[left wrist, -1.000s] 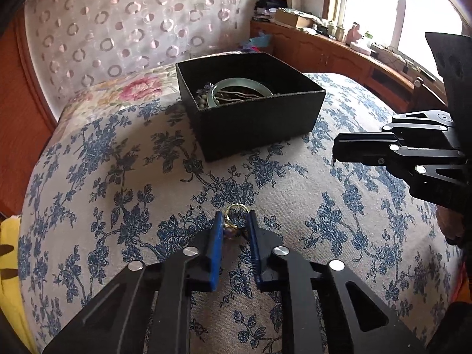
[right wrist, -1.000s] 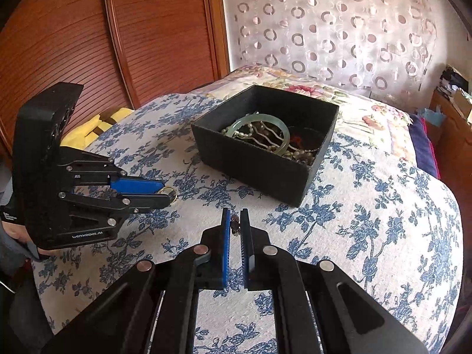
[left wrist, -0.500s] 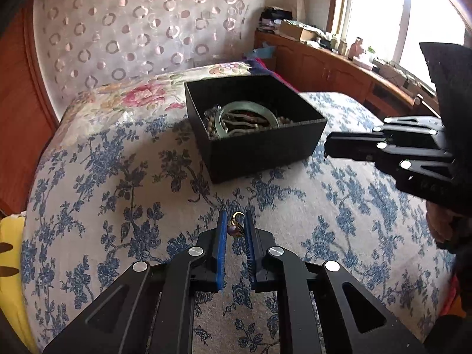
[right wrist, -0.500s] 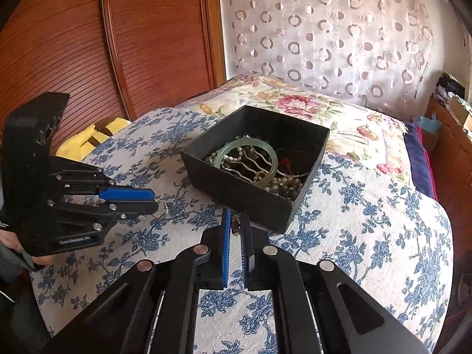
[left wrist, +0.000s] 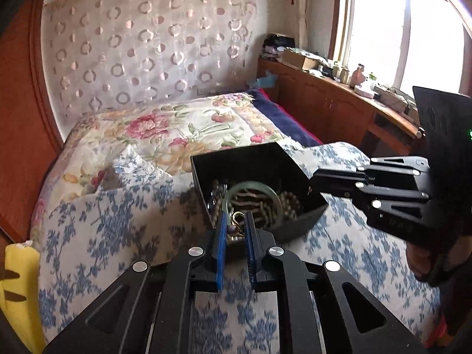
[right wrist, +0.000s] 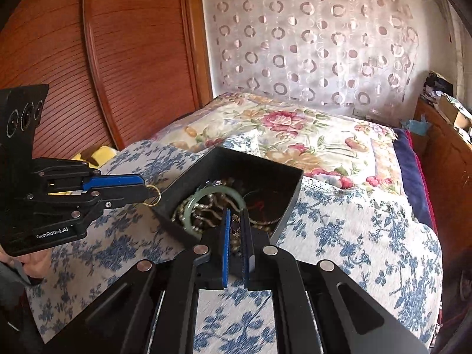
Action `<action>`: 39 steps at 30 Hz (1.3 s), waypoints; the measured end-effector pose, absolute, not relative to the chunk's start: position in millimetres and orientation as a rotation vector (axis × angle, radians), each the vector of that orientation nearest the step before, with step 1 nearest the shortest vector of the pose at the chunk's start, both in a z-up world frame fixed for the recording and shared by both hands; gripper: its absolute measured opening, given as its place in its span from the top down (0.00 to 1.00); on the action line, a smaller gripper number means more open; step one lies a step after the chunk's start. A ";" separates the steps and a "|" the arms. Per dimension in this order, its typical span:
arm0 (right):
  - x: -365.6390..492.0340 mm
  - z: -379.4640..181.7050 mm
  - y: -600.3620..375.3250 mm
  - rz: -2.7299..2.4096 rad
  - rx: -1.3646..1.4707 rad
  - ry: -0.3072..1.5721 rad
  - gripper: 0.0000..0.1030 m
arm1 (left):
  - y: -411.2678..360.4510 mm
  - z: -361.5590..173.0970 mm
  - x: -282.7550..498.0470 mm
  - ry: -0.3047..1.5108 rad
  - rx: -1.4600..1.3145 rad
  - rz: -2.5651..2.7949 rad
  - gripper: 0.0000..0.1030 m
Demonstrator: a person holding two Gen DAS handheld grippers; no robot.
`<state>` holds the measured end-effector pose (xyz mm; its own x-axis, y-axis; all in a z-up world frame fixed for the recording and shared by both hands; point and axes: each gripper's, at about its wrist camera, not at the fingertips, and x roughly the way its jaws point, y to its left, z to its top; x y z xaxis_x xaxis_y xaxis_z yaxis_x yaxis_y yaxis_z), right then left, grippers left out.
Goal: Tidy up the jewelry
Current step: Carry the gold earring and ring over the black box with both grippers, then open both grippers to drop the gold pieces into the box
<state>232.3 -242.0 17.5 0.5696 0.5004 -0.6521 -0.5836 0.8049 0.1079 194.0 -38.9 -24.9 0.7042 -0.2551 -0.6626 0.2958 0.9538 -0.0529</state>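
Observation:
A black open box (left wrist: pixel 298 224) (right wrist: pixel 274 174) sits on the blue floral bed cover and holds a green jade bangle (left wrist: pixel 250 187) (right wrist: pixel 219 193), beads and chains. My left gripper (left wrist: pixel 235 221) is shut on a gold ring with a dark stone (left wrist: pixel 234 227) and holds it at the box's near edge; in the right wrist view the ring (right wrist: pixel 152 195) hangs just left of the box. My right gripper (right wrist: pixel 235 221) is shut on a small dark jewel piece (right wrist: pixel 235 225) above the box's near side; it also shows in the left wrist view (left wrist: pixel 312 181) at the box's right wall.
A floral quilt (left wrist: pixel 188 129) lies behind the box. A wooden wardrobe (right wrist: pixel 97 59) stands at the left and a wooden sideboard (left wrist: pixel 333 103) with clutter runs under the window. A yellow cloth (left wrist: pixel 17 289) lies at the bed's left edge.
Both grippers have risen and moved forward to the box, each still holding its piece. The box now sits right under the fingertips.

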 end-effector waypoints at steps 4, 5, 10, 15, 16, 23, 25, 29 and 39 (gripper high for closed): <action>238.5 13.8 -242.5 0.636 -0.110 0.736 0.92 | -42.9 -25.6 206.6 0.726 0.058 -0.303 0.90; 239.6 12.8 -242.2 0.632 -0.110 0.740 0.92 | -43.9 -25.5 207.9 0.727 0.057 -0.303 0.90; 243.9 8.6 -239.3 0.617 -0.134 0.737 0.91 | -47.9 -26.9 217.7 0.732 0.052 -0.302 0.90; 244.0 7.9 -242.6 0.611 -0.129 0.735 0.90 | -49.5 -28.7 222.4 0.735 0.049 -0.297 0.90; 243.0 8.4 -243.9 0.610 -0.125 0.734 0.90 | -50.5 -28.4 222.5 0.733 0.050 -0.296 0.90; 229.0 14.2 -253.2 0.593 -0.116 0.719 0.90 | -53.5 -26.2 225.6 0.725 0.055 -0.295 0.90; 226.3 15.8 -256.1 0.586 -0.108 0.716 0.90 | -53.6 -24.9 224.7 0.717 0.058 -0.287 0.90; 218.1 17.8 -262.6 0.570 -0.098 0.709 0.90 | -53.4 -24.5 217.5 0.713 0.058 -0.274 0.82; 181.6 31.8 -272.1 0.522 -0.060 0.667 0.88 | -41.6 -11.4 171.1 0.662 0.040 -0.223 0.34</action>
<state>181.6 -272.1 31.8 0.6624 0.4425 -0.6044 -0.4805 0.8700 0.1104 171.1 -41.6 -11.4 0.7660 -0.1928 -0.6133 0.2181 0.9753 -0.0342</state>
